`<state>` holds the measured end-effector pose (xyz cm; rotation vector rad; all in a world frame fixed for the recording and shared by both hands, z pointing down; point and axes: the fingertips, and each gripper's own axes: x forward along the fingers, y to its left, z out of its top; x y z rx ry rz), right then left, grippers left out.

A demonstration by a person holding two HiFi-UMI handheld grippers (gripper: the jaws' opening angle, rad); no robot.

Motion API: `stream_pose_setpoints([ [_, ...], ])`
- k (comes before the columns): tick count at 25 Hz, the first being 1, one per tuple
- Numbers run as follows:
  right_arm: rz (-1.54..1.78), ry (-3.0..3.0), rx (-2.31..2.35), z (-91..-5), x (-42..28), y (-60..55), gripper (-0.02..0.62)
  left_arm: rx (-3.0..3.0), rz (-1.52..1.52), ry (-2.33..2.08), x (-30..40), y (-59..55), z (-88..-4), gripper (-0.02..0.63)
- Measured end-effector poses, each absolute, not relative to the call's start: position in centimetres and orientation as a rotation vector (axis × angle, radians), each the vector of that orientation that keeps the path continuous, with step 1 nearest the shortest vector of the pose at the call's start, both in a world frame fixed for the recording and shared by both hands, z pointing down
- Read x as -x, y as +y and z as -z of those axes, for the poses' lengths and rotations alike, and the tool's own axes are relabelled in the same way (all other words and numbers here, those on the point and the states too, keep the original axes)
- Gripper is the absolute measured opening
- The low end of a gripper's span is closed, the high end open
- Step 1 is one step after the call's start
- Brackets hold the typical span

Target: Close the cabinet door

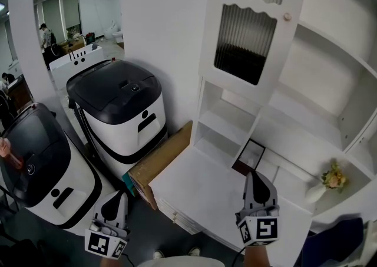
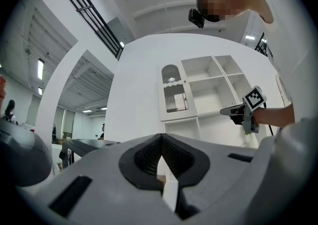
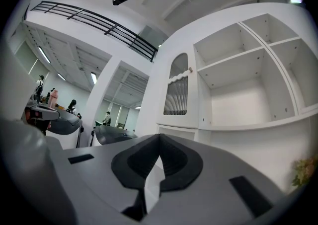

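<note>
Left hand-held gripper (image 1: pixel 122 194) and right hand-held gripper (image 1: pixel 253 176) clenched, empty. Cabinet door (image 1: pixel 250 30) up ahead of the 2, well apart, seemingly flush with cabinet (image 1: pixel 353 65). For any leftover gap: push squarely by knob (image 1: pixel 287 16), off ribbed glass (image 1: pixel 244 45).

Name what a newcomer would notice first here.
In the head view, a tall white cabinet fills the right, its ribbed-glass door at upper centre. Two black-topped white machines stand at left. The left gripper and right gripper sit shut along the bottom edge.
</note>
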<state>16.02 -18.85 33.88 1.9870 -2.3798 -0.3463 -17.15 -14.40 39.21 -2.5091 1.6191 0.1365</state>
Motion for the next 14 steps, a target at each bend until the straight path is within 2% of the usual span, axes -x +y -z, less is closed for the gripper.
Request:
stream_pose_setpoints([
  [14, 0.350, -2.426, -1.935, -34.10, -15.08, -18.93, -0.002, 2.523, -0.134, 1.614, 16.12, -14.46, -39.74, 0.005],
])
